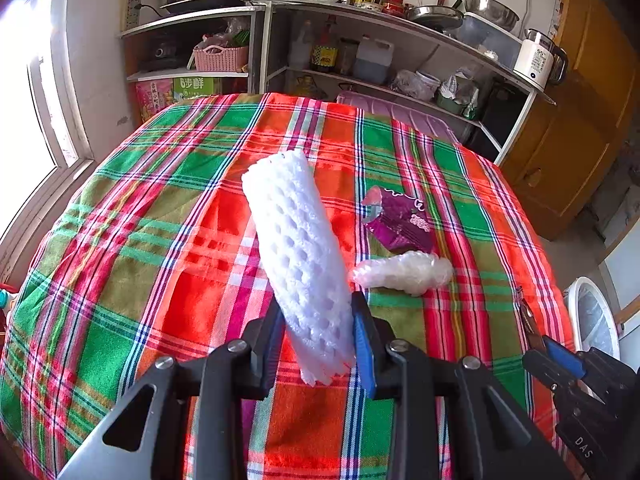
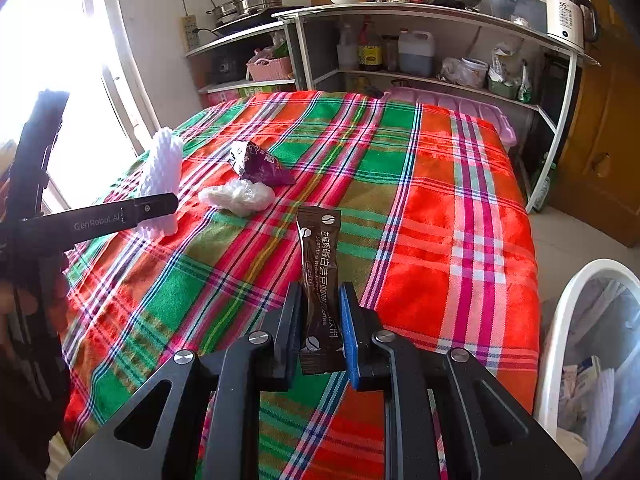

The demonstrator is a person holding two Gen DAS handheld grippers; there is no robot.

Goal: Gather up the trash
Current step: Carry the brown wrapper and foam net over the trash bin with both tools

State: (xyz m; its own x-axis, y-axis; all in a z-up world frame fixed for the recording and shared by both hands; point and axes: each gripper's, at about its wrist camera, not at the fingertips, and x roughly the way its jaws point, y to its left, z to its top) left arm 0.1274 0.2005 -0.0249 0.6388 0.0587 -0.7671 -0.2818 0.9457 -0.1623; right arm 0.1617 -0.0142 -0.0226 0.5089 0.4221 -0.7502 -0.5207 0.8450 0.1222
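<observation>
Four pieces of trash show in all: two are held up in tongs and two lie on the plaid cloth of the table [image 1: 168, 248]. The left tongs [image 1: 316, 336] are clamped on one white foam net sleeve [image 1: 296, 256], which sticks up and forward from between the two fingers, tilted a little to the left, clear of the cloth. The right tongs [image 2: 320, 328] are clamped on one brown coffee sachet [image 2: 320, 264], held upright with its top end standing above the fingertips. On the table, one purple snack wrapper [image 1: 400, 220] lies toward the middle, and one crumpled clear plastic bag [image 1: 404, 272] lies just beside it on the near side; whether they touch cannot be told. Both sit nearer the table's right edge than its left in the left wrist view. The cloth hangs over every edge seen. The left half and the far stretch of the table are bare cloth, and so is the near right corner. Past the far edge stand two open shelf units [image 2: 400, 40] crowded with bottles, pots and tubs, close against the table. Off the right edge, on the floor, stands one white-rimmed bin [image 2: 560, 320] with paper scraps inside.
</observation>
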